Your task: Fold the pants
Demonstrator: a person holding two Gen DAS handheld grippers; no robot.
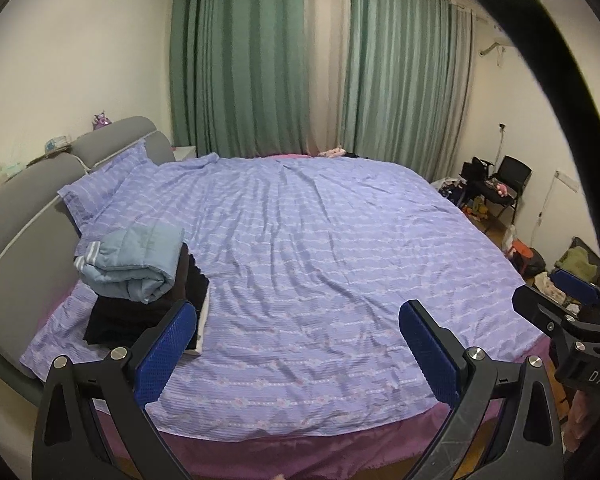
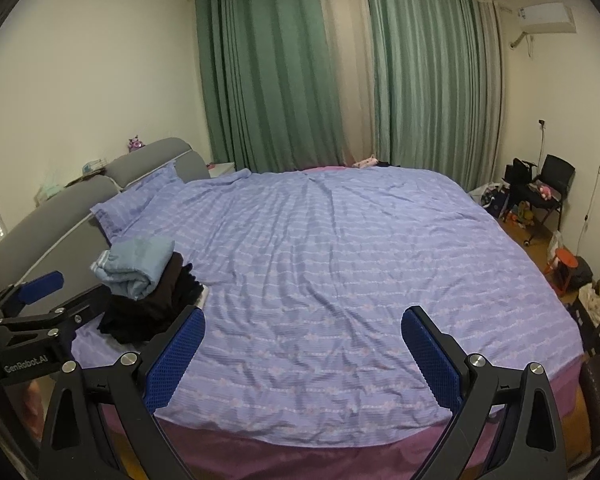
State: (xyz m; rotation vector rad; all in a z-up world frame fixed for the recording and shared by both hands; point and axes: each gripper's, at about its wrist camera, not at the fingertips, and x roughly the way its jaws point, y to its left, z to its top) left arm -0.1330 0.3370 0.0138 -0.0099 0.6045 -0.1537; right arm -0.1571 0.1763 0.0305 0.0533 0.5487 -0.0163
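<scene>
Two grippers, both with their blue pads spread wide and nothing between them — that is what I have in front of me, hovering off the near edge of the bed (image 1: 340,240). Going left to right: against the grey headboard (image 1: 24,216) sits a stack of folded clothes (image 1: 140,280), a light blue quilted pair of pants (image 1: 134,264) rolled on top of dark garments (image 1: 140,316), with something white at the stack's edge. My left gripper (image 1: 296,344) hangs just in front of that stack, its left pad overlapping the dark layers in view, though I judge it is not touching them. Across the middle, the lilac striped duvet is bare and wrinkled; no unfolded pants lie on it. My right gripper (image 2: 302,350) faces that open stretch, well apart from the stack.

I read the folding as done, or nearly — the pants look folded and stacked. What remains, if anything, I cannot tell; a further pair may be out of view.
</scene>
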